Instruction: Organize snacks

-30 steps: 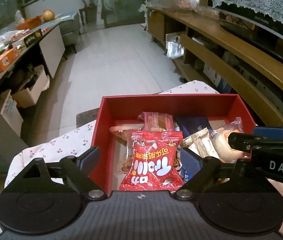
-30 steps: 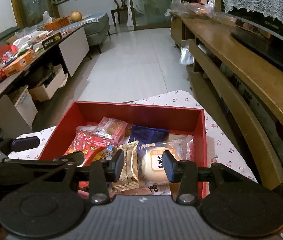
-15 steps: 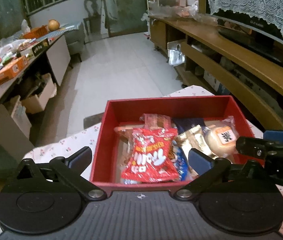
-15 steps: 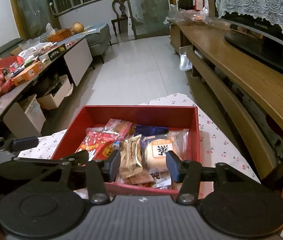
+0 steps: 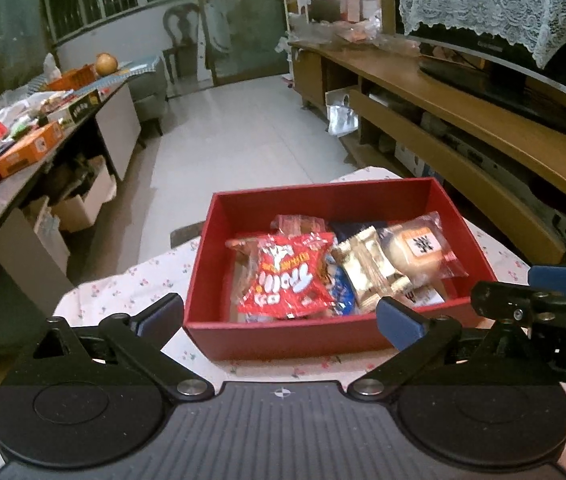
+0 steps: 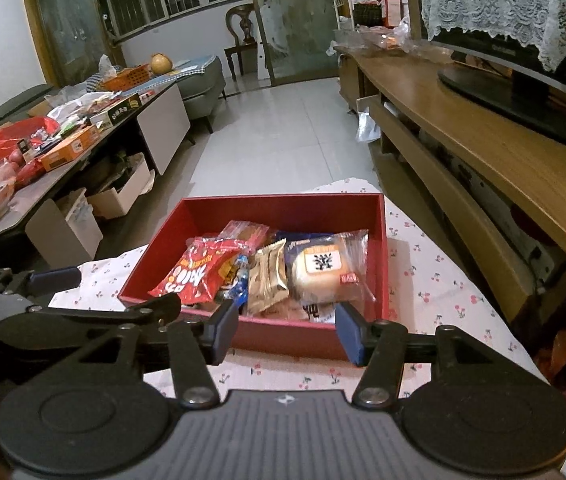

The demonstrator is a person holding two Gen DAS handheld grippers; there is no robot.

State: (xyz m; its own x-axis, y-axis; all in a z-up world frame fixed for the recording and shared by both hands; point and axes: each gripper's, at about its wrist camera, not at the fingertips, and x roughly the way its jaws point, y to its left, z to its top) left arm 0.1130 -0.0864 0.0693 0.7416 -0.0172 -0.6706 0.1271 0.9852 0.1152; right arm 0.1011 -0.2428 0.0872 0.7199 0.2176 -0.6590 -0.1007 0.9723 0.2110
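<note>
Snacks heaped in red box [image 5: 283,336] on cherry-print worktop [image 6: 435,276]; red packet [image 5: 289,280] uppermost. Left tongs [image 5: 281,318] spread wide, empty, short of box. Right tongs [image 6: 287,326] parted, empty. Likely packing finished.

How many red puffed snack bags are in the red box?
1. The red snack bag lies on the left of the pile in the red box, beside the gold packet. Others may be buried underneath.

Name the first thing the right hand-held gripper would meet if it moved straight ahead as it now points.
Probably the near wall of the red box: the open right hand-held gripper points at it. Depth is unclear.
</note>
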